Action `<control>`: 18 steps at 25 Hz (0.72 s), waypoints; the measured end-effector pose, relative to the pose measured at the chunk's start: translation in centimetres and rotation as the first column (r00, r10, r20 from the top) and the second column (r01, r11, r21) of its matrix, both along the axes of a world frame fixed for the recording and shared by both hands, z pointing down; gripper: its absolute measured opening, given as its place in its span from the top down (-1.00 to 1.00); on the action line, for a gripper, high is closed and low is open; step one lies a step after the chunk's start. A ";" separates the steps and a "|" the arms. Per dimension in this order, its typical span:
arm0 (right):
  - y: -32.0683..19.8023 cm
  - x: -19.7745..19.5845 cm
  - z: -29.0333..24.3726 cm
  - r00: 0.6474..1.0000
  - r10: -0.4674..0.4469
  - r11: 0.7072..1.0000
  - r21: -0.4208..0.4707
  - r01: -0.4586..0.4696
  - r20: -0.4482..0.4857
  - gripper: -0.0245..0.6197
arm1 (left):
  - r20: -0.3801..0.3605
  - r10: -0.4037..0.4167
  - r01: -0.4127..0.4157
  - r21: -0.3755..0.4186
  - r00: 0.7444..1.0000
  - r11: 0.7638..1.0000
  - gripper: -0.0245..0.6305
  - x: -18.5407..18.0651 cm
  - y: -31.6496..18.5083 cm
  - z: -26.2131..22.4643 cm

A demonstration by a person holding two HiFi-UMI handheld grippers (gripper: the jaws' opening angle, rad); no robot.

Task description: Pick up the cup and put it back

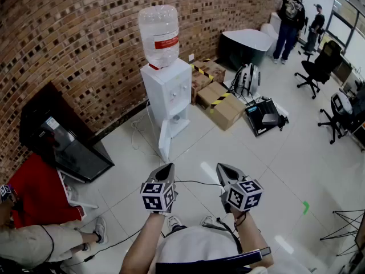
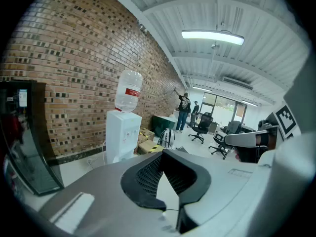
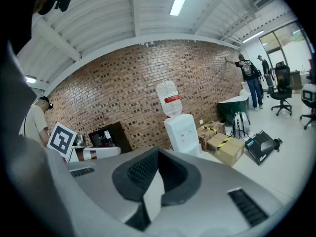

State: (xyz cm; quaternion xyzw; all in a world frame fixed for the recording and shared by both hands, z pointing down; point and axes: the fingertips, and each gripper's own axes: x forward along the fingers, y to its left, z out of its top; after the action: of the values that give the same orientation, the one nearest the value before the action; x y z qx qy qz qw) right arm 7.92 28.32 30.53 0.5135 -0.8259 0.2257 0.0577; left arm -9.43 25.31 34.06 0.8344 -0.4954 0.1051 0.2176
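While both are carried low in front of the person, the left tool [image 1: 165,172] and the right tool [image 1: 227,172] are found closed, jaws together at the tips, with nothing between them. This is borne out in each gripper view, where only bare floor [image 1: 274,164] shows behind the pads. Both tools are pointed towards a white water dispenser [image 1: 167,93] set against the brick wall, well apart from them, with a clear bottle [image 1: 159,33] seated on top. Cardboard boxes [image 1: 219,101] are noted just to its right.

No cup is seen in any view; its position cannot be established, and it may stand at the dispenser, too small or hidden to be made out.

As a judgement only: a cup is expected to be light and, if paper or thin plastic, easily crushed and inclined to slip. It should be taken across the side wall, about mid-height, with one tool opened wide first and closed gently. The rim should be avoided, and the cup kept upright.
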 end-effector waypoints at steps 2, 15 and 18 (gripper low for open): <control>-0.1 0.0 0.1 1.000 -0.003 1.000 0.001 0.003 -0.002 0.89 | 0.002 0.000 0.000 0.000 1.000 1.000 0.92 0.0 -0.1 0.1; 0.4 1.7 0.8 0.999 -0.005 1.000 -0.004 0.005 0.032 0.89 | 0.025 0.000 0.001 -0.031 1.000 1.000 0.92 1.2 0.2 1.2; 0.7 2.8 1.2 0.999 0.004 1.000 -0.011 -0.003 0.048 0.89 | 0.038 0.006 -0.004 -0.040 0.999 0.999 0.92 1.9 0.4 1.6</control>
State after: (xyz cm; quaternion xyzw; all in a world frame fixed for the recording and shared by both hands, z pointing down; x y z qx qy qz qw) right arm 10.77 29.07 31.74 0.5090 -0.8248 0.2429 0.0402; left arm -7.51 25.69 35.64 0.8289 -0.4952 0.1313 0.2245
